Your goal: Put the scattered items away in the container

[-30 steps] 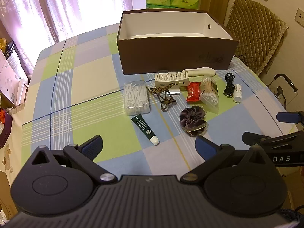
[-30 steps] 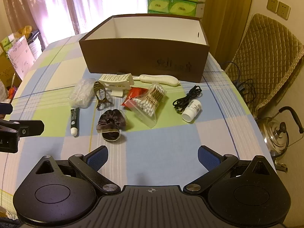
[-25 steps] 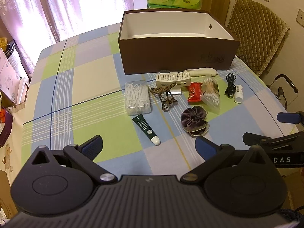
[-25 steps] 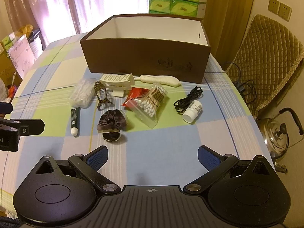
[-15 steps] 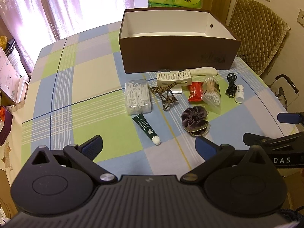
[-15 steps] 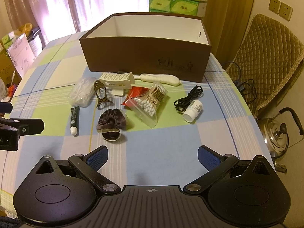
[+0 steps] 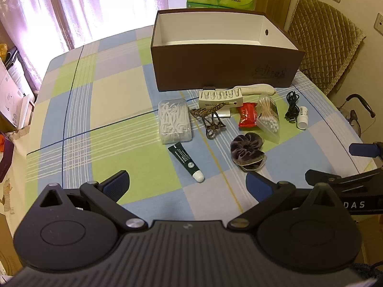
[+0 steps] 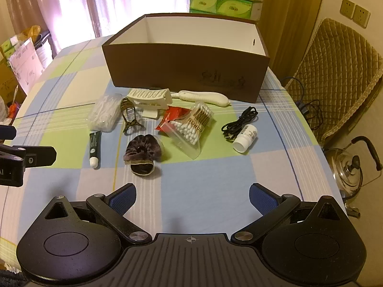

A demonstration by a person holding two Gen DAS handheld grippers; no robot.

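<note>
Nothing is tidied yet, as far as you can see: the brown cardboard box with the white inside [image 7: 225, 71] stands open at the far side of the checked tablecloth [image 7: 100, 110], and what shows of its interior is bare. Every item lies on the cloth in front of it.

Both your claws are spread wide and hold nothing. The left gripper [image 7: 188, 184] hovers over the near edge of the cloth, closest to the dark green tube with the white cap [image 7: 186, 162]. The right gripper [image 8: 192, 197] hangs over bare cloth, short of the dark velvet scrunchie [image 8: 142, 153].

Left to move: the clear plastic case of white floss picks [image 7: 174, 120], the bronze claw hair clip [image 7: 210, 119], the cream comb-like clip [image 7: 220, 96] just beside the box wall, the cream handled tool [image 8: 203, 96] behind it, the red foil packet [image 7: 247, 117], the bag of cotton swabs [image 8: 192, 126], the coiled black cable [image 8: 239, 123] and the small white bottle [image 8: 245, 137], lying on its side and touching the cable.

Your left view looks deeper into the box and shows its floor at the far end. Your right view alone shows the steel kettle [image 8: 348, 169] beyond the table's right edge, and it separates the swab bag from the red packet more clearly.
</note>
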